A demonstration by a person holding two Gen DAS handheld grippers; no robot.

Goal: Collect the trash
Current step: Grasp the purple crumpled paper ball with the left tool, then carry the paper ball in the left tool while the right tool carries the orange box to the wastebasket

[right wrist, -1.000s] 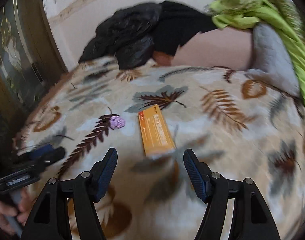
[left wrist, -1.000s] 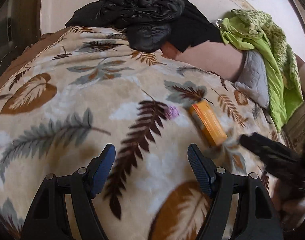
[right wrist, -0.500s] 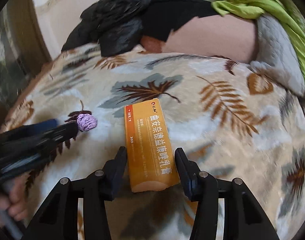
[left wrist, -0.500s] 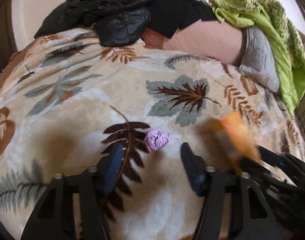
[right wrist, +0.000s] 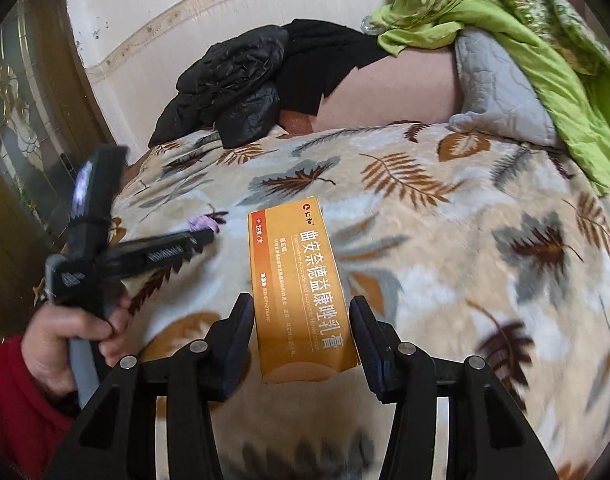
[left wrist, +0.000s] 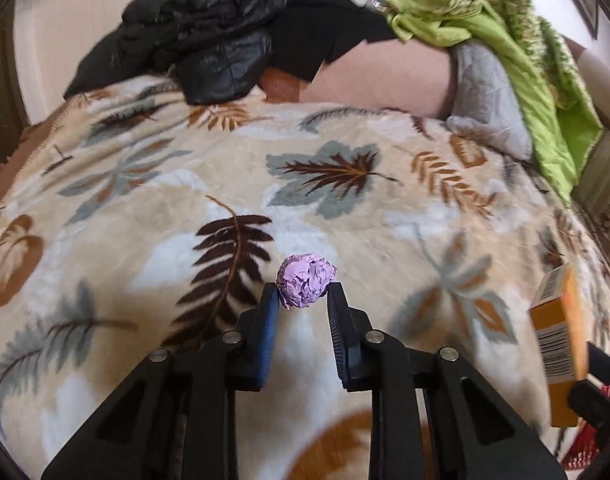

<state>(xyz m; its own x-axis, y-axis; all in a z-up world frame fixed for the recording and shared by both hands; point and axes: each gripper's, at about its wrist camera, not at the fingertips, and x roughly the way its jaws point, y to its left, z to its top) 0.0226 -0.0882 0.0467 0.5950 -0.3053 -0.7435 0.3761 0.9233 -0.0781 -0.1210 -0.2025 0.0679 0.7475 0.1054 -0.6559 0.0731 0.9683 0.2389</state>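
A crumpled purple paper ball (left wrist: 306, 285) sits between the fingertips of my left gripper (left wrist: 303, 300), which is shut on it just above the leaf-patterned blanket (left wrist: 345, 208). The ball also shows small in the right wrist view (right wrist: 203, 223) at the tip of the left gripper (right wrist: 201, 238). My right gripper (right wrist: 301, 320) is shut on an orange medicine box (right wrist: 301, 296) and holds it lifted off the blanket. The box also shows at the right edge of the left wrist view (left wrist: 559, 344).
A black jacket (left wrist: 209, 36) lies at the far end of the bed. A green cloth (left wrist: 505, 48) and a grey cushion (left wrist: 489, 100) lie at the far right. A dark door (right wrist: 21, 152) stands on the left.
My left gripper has moved forward and closed on the purple ball. My right gripper has closed on the orange box and lifted it off the blanket.
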